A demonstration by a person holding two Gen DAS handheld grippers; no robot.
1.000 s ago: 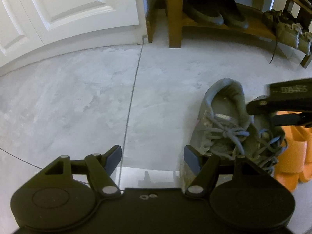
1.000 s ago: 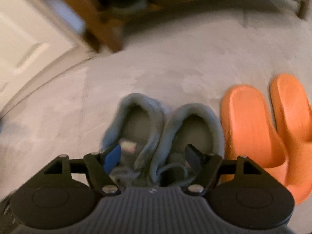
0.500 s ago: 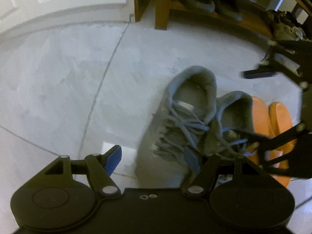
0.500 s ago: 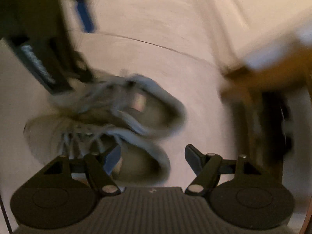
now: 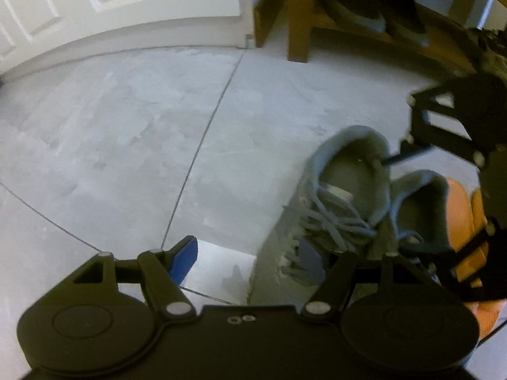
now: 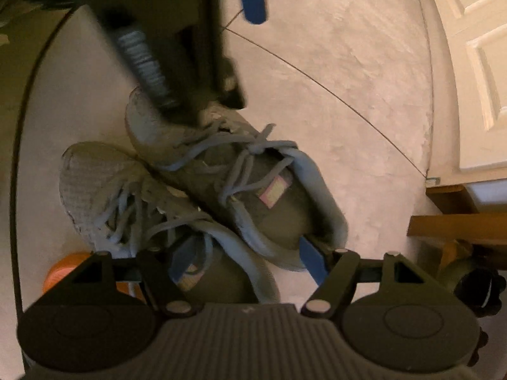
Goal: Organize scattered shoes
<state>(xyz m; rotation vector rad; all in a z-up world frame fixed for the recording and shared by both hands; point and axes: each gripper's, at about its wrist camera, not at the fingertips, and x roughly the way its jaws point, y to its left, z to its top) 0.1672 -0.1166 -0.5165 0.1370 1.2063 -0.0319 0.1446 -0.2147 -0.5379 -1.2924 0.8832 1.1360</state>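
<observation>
Two grey lace-up sneakers stand side by side on the pale floor, the left one (image 5: 345, 190) and the right one (image 5: 418, 209). My left gripper (image 5: 247, 258) is open at the toe of the left sneaker, its right finger over the laces. In the right wrist view the pair (image 6: 228, 183) lies heels toward the camera. My right gripper (image 6: 247, 264) is open at the heels, its left finger inside the nearer sneaker (image 6: 202, 253) and its right finger outside the other sneaker's heel collar. The right gripper also shows in the left wrist view (image 5: 443, 145) above the heels.
Orange slides (image 5: 465, 212) lie right of the sneakers. A wooden shoe rack (image 5: 298, 15) with dark shoes (image 5: 351, 3) stands at the back, next to a white door (image 5: 126, 6). Grey tiled floor (image 5: 126, 133) stretches to the left.
The right gripper has swung round to face the sneakers from the heel side and come down onto their collars. The left gripper has shifted left, so the sneakers sit further right in its view.
</observation>
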